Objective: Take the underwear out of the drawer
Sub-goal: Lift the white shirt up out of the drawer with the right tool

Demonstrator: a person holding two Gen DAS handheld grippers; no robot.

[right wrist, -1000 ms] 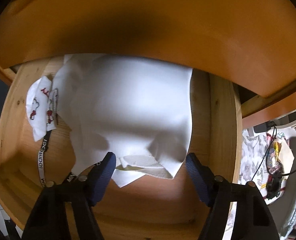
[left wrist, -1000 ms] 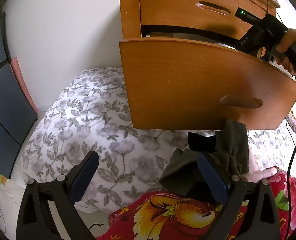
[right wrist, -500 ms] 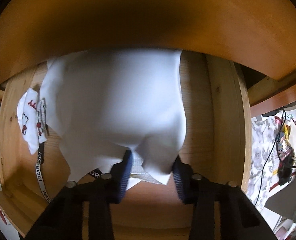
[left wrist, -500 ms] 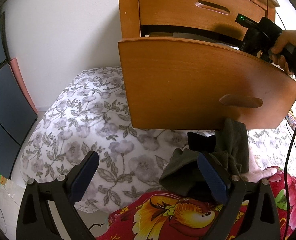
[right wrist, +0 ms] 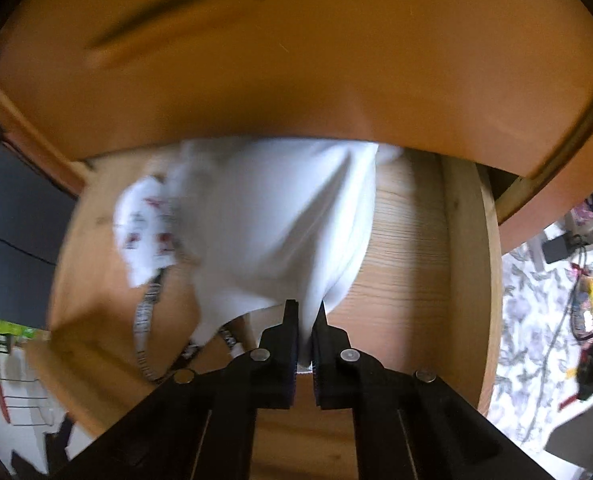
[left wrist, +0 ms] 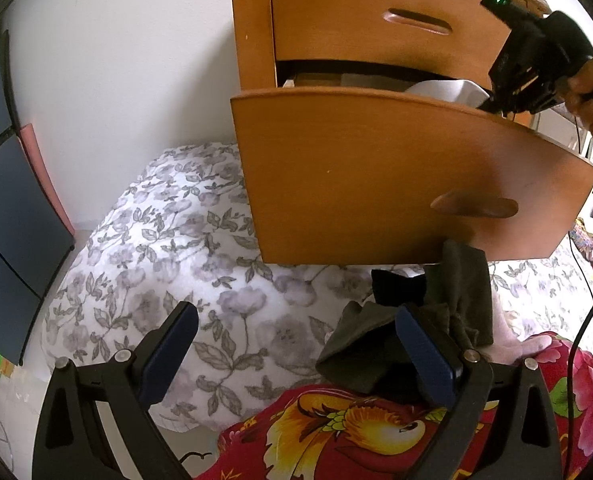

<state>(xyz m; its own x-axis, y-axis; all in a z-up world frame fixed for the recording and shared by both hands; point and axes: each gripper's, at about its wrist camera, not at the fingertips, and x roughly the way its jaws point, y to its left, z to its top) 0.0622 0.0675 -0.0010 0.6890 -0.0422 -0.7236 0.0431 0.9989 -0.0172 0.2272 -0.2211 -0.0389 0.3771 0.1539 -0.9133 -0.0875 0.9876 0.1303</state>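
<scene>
The left gripper [left wrist: 296, 354] is waiting low over the bed [left wrist: 168, 264], its fingers [left wrist: 168, 354] standing wide with nothing between them, probably kept clear so the other hand has room at the drawer. Just beyond its right finger, dark clothes [left wrist: 412, 320] are lying in a heap on the bed by a red flowered cloth [left wrist: 376, 432], under the drawer's front panel.

The right gripper [right wrist: 304, 334] is pointing steeply down into the open drawer [right wrist: 412, 248], and its fingers [right wrist: 286, 344] are pinching a fold of the white underwear [right wrist: 272, 228] at its near edge. The cloth is drawing up into a taut cone toward the pinch, which suggests it is being lifted; most of it is lying inside the drawer, reaching back under the closed drawer [left wrist: 376, 20] above.

To the left in the drawer, a small white garment with red print [right wrist: 144, 232] and a lettered strap [right wrist: 144, 316] are resting on the wooden floor. The right part of the drawer floor is showing bare.
</scene>
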